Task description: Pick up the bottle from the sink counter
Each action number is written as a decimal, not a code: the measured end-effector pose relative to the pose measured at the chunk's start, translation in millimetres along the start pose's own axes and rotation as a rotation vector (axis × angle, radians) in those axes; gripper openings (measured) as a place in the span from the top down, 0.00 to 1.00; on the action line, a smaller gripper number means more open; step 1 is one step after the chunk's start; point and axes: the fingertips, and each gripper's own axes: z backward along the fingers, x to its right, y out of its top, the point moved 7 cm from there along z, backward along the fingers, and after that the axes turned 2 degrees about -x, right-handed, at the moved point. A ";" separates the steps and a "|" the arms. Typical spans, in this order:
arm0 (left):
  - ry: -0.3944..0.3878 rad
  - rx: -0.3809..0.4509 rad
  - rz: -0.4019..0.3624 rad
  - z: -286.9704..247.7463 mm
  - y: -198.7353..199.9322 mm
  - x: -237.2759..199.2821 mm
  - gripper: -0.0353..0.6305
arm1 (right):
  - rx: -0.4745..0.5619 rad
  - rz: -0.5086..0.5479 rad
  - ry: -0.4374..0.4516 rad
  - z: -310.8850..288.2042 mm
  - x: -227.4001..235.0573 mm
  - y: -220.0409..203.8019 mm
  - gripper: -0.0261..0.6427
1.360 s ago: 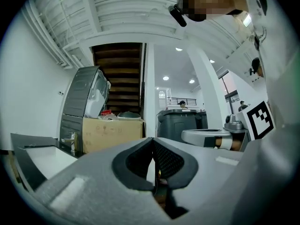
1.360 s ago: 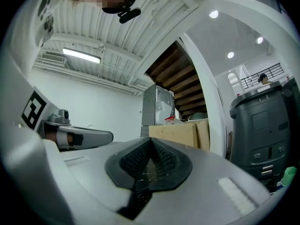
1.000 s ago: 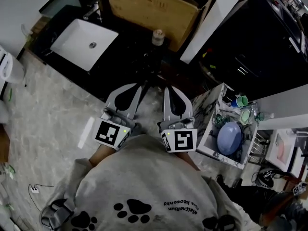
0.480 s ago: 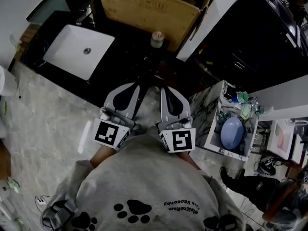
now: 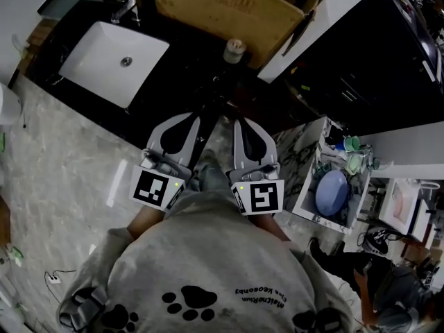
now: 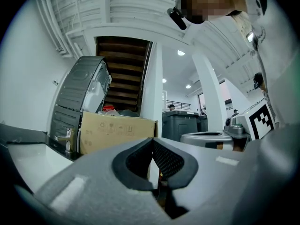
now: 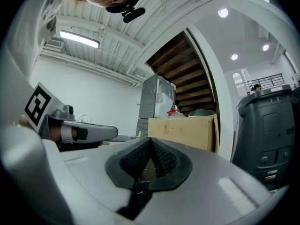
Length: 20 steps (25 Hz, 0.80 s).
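Head view | L gripper [image 5: 199, 121] jaws pressed together, empty | R gripper [image 5: 238, 124] same | bottle [image 5: 234, 50] on counter [image 5: 177, 50]

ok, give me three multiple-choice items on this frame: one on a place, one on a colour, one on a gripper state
1. Where does the small pale-capped bottle stand?
A. On the black counter, right of the white rectangular sink basin in the head view, by the brown cardboard box
B. Inside that basin
C. On the grey floor

2. What colour is the large round bowl at the right of the head view?
A. Red
B. Blue
C. Yellow

3. How do the jaws of the right gripper stand?
A. Wide apart
B. Closed on the bottle
C. Together, with nothing between them

Answers:
1. A, since the bottle stands on the dark counter top against the box, clear of the basin.
2. B, since the bowl is plainly pale blue.
3. C, since the right gripper view shows the pads meeting at the tip, far from the bottle.
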 end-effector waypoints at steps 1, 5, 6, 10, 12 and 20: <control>0.002 -0.003 -0.001 -1.7 -0.6 -1.4 0.94 | -0.001 0.000 0.002 -3.2 1.9 -1.0 0.96; 0.004 -0.015 -0.007 -16.3 -2.7 -8.4 0.94 | -0.006 0.025 0.007 -21.1 15.9 -5.2 0.96; 0.003 -0.018 -0.006 -21.3 -3.8 -10.5 0.94 | -0.006 0.030 0.007 -26.9 20.9 -6.2 0.96; 0.001 -0.048 -0.006 -44.5 -8.1 -18.2 0.94 | -0.003 0.048 0.006 -50.7 42.1 -10.9 0.96; -0.002 -0.040 -0.007 -58.2 -8.4 -20.6 0.94 | -0.004 0.056 0.007 -61.9 52.5 -14.5 0.96; -0.029 -0.051 -0.010 -98.3 -21.8 -24.7 0.94 | -0.029 0.019 0.021 -96.5 81.4 -37.3 0.96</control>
